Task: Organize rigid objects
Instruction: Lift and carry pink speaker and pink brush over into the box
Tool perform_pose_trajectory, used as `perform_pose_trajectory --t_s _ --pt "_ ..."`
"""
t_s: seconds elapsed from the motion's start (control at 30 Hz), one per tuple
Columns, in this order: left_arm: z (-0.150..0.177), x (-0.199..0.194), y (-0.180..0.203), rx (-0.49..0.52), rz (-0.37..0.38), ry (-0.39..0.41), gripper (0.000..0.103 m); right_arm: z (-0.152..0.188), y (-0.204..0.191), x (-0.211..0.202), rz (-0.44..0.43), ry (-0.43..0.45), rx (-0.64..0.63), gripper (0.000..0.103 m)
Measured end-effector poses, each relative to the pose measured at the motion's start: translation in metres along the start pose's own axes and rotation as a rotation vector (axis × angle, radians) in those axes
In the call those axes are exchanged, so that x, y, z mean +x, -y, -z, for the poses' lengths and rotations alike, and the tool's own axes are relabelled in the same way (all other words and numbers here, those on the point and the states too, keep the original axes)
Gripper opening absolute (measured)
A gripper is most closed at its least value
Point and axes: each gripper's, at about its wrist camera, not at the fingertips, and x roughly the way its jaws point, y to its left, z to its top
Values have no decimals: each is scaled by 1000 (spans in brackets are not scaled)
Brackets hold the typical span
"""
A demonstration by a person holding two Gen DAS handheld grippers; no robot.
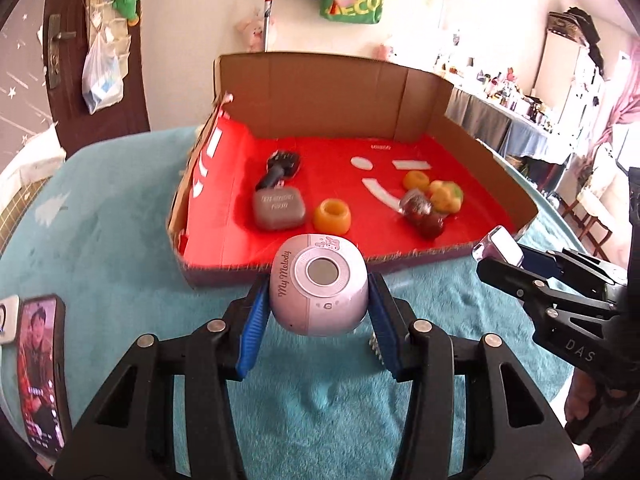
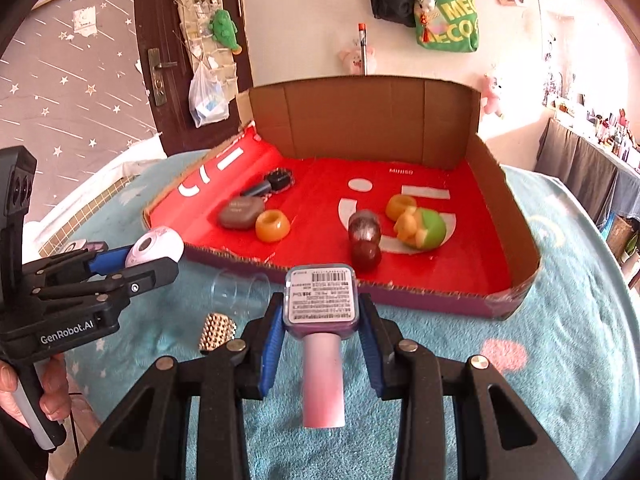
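Note:
My left gripper [image 1: 318, 312] is shut on a pale pink round My Melody gadget [image 1: 318, 284], held above the teal cloth just before the box's front edge; it also shows in the right wrist view [image 2: 154, 250]. My right gripper [image 2: 320, 320] is shut on a pink gadget with a barcode label [image 2: 320, 300] and a pink handle, near the box's front wall. The open cardboard box with a red floor [image 1: 224, 216] holds a grey case [image 1: 279, 209], an orange cup [image 1: 332, 216], a black brush [image 1: 280, 166], dark red balls [image 1: 424, 216] and yellow-green toys [image 1: 444, 194].
A phone [image 1: 40, 372] lies on the teal cloth at the left. A clear plastic cup [image 2: 236, 292] lies on its side and a gold studded object [image 2: 218, 330] sits beside it, between the grippers. A door and hanging bags are behind the box.

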Motion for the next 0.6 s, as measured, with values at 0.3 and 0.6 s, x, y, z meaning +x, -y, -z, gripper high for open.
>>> perform_pose_trajectory --t_s 0.3,0.6 --pt "-21 6 2 12 -3 26 45 -21 2 -4 8 45 -13 38" --pt "-37 15 2 23 -23 42 45 -39 10 6 19 61 -8 38"
